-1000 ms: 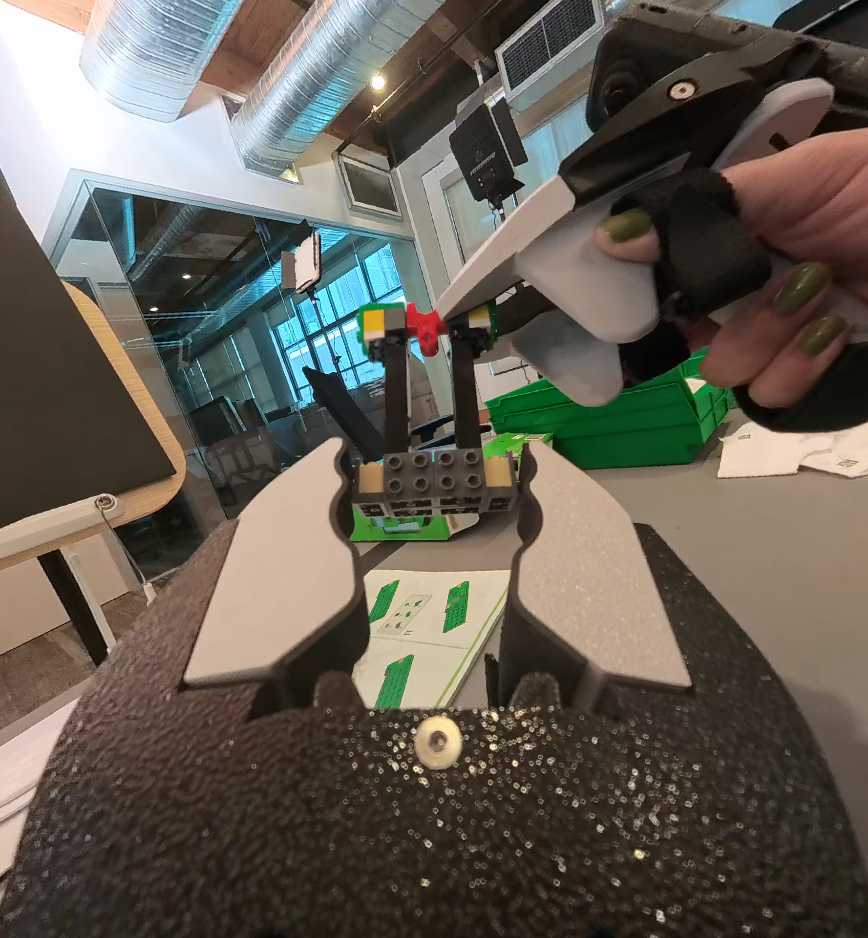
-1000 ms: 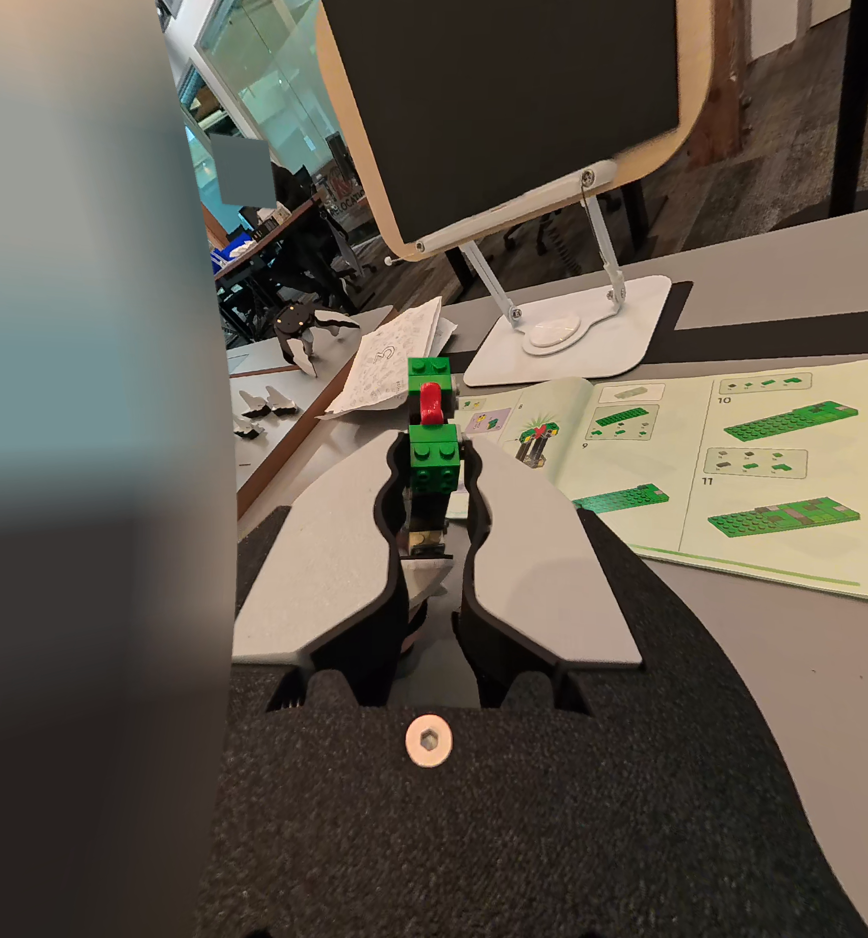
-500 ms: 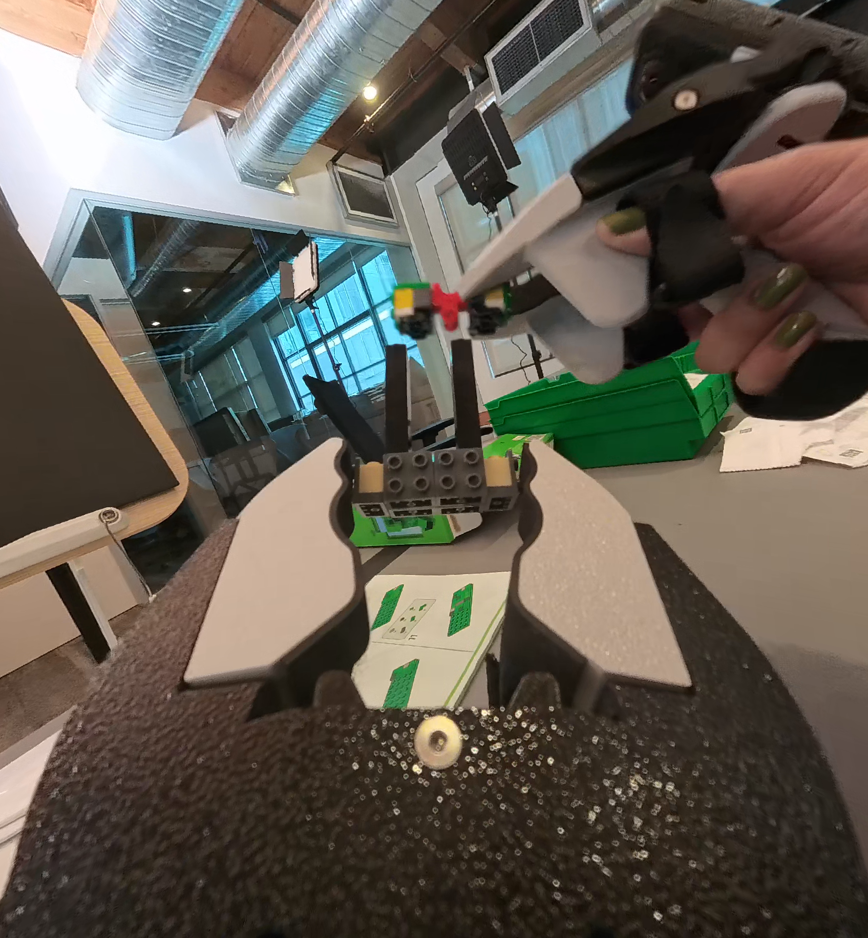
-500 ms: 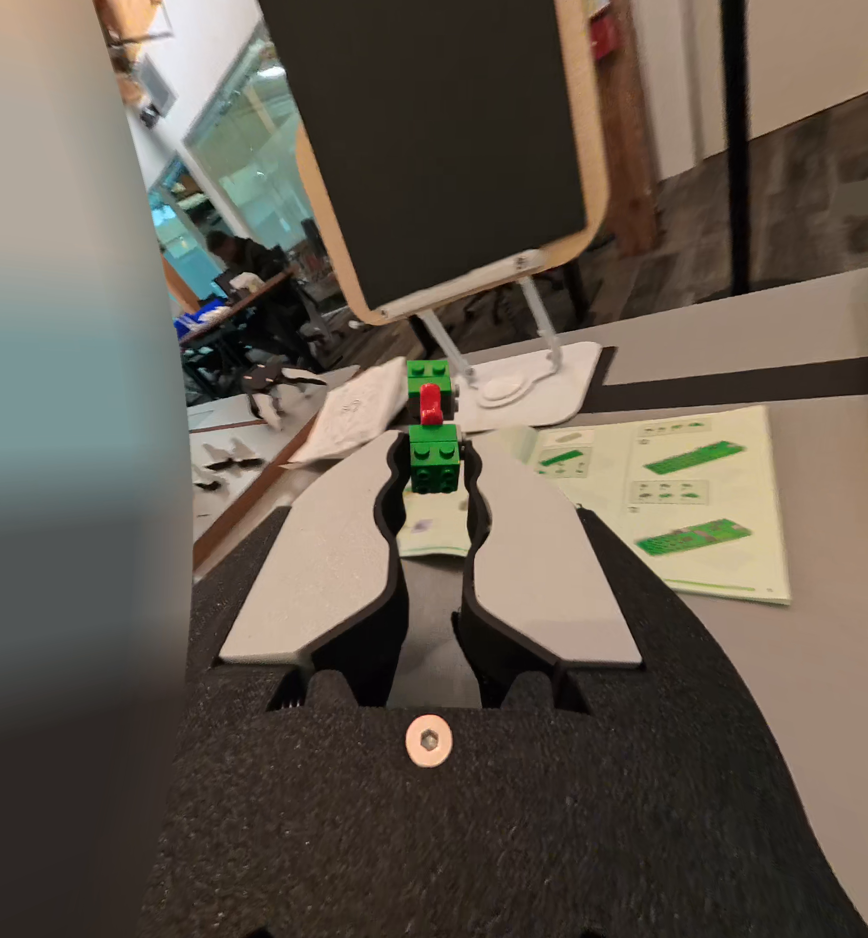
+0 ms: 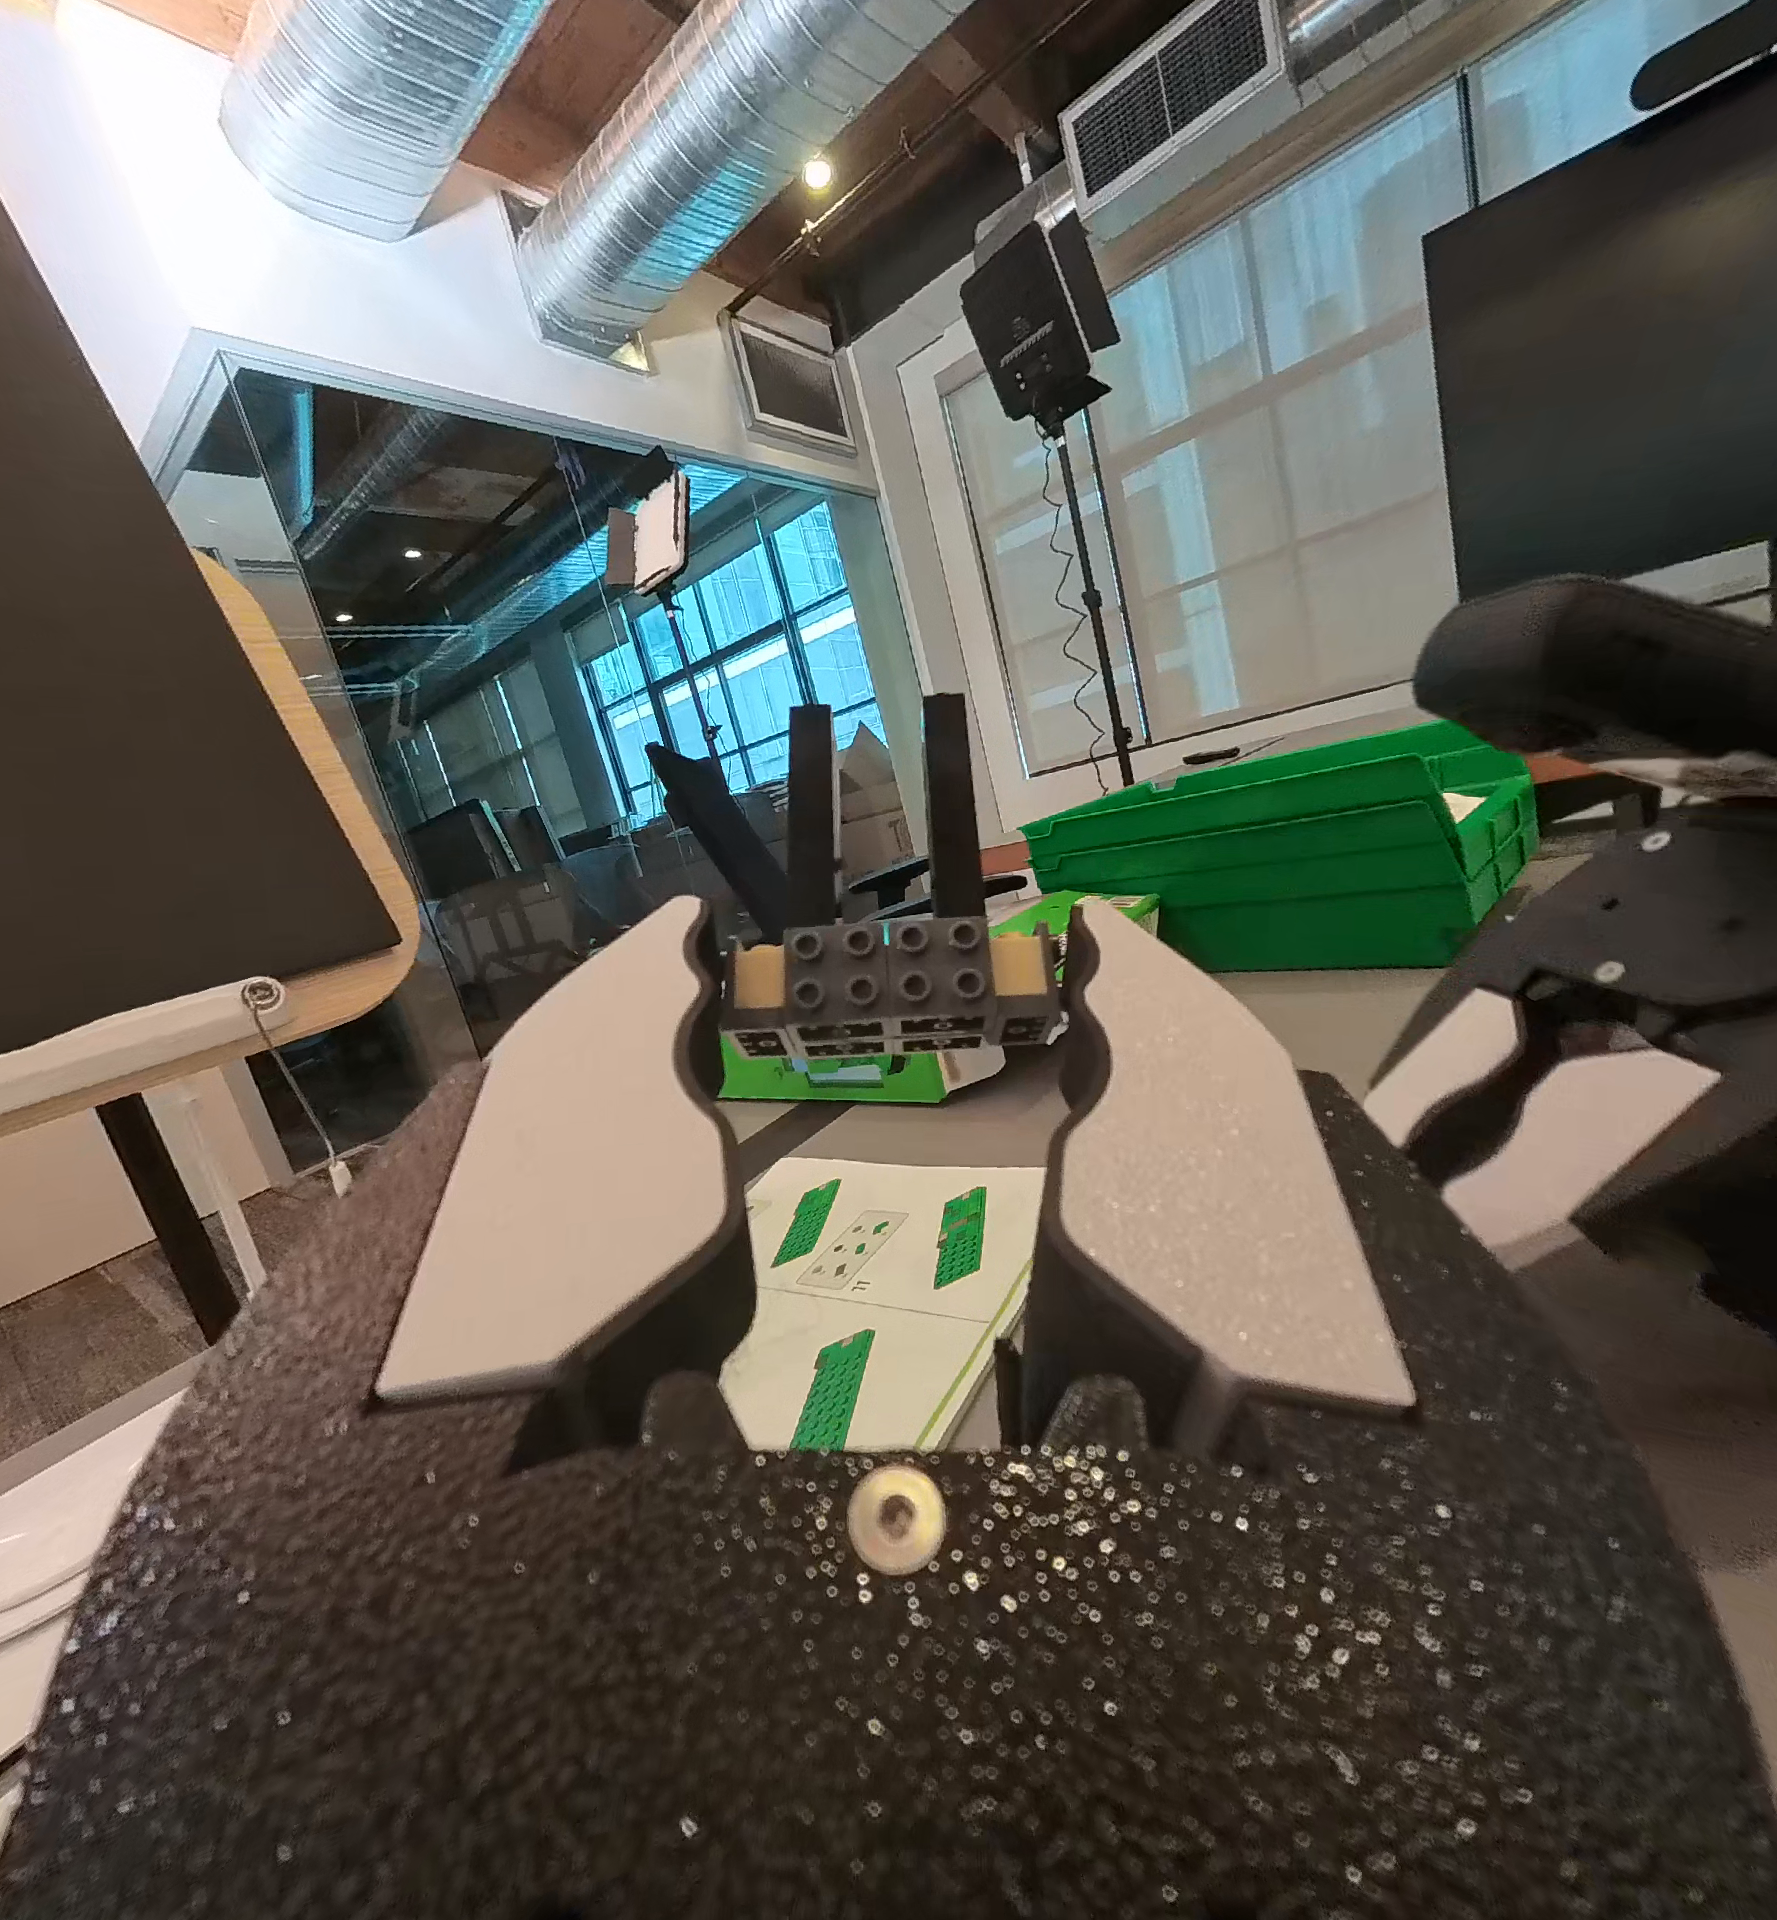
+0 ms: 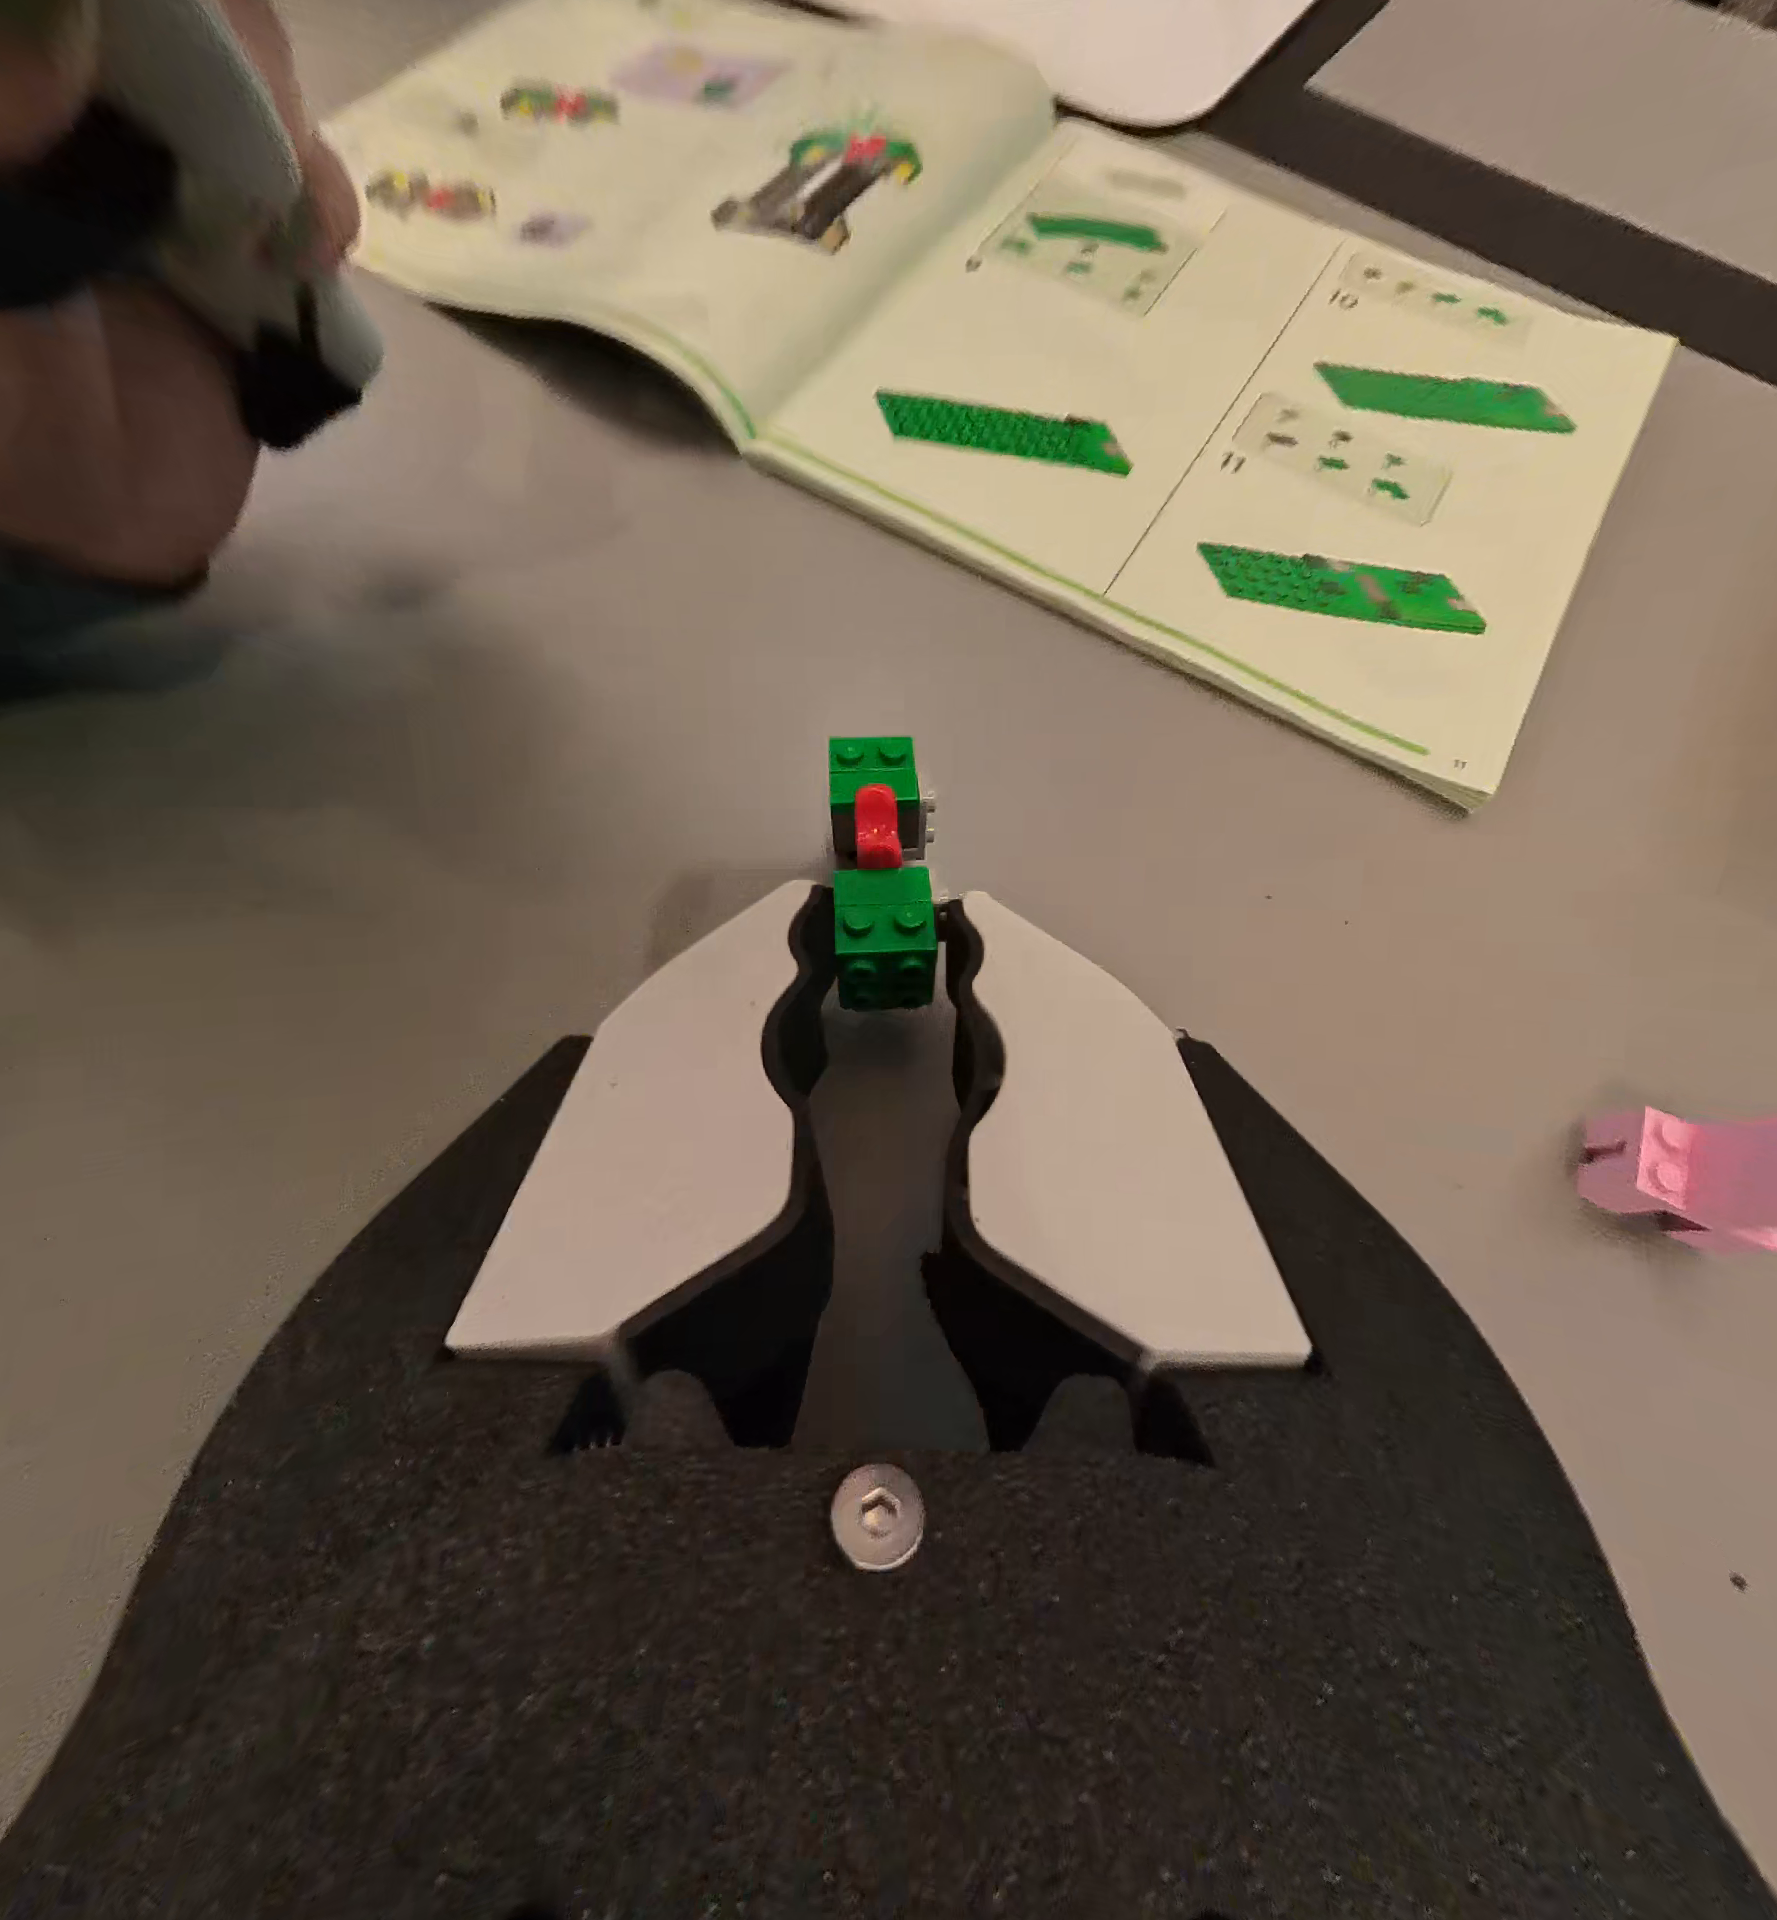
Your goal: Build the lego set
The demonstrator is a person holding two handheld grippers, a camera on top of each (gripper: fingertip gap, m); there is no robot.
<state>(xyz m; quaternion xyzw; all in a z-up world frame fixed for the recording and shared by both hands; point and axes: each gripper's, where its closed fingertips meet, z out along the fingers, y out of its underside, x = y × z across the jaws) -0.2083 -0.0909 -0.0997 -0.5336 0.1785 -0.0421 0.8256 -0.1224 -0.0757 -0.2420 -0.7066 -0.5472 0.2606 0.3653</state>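
My left gripper (image 5: 889, 940) is shut on a dark grey brick block (image 5: 884, 966) with tan ends and two black posts (image 5: 811, 810) standing up from it, held above the table. My right gripper (image 6: 884, 914) is shut on a small piece made of two green bricks (image 6: 884, 951) joined by a red part (image 6: 876, 826). It points down at the grey table (image 6: 551, 831); whether the piece touches the table I cannot tell. In the left wrist view the right gripper (image 5: 1424, 1122) is low at the right, and its piece is hidden there.
An open instruction booklet (image 6: 1123, 364) lies on the table ahead of the right gripper and also shows under the left gripper (image 5: 863, 1247). A pink brick piece (image 6: 1725, 1184) lies at the right. Green bins (image 5: 1279, 862), a green box (image 5: 832, 1081) and a black board on a stand (image 5: 84, 727) stand farther off.
The right gripper has lifted the green and red piece off the tops of the black posts and swung it down to the right, towards the table. The left gripper has held still.
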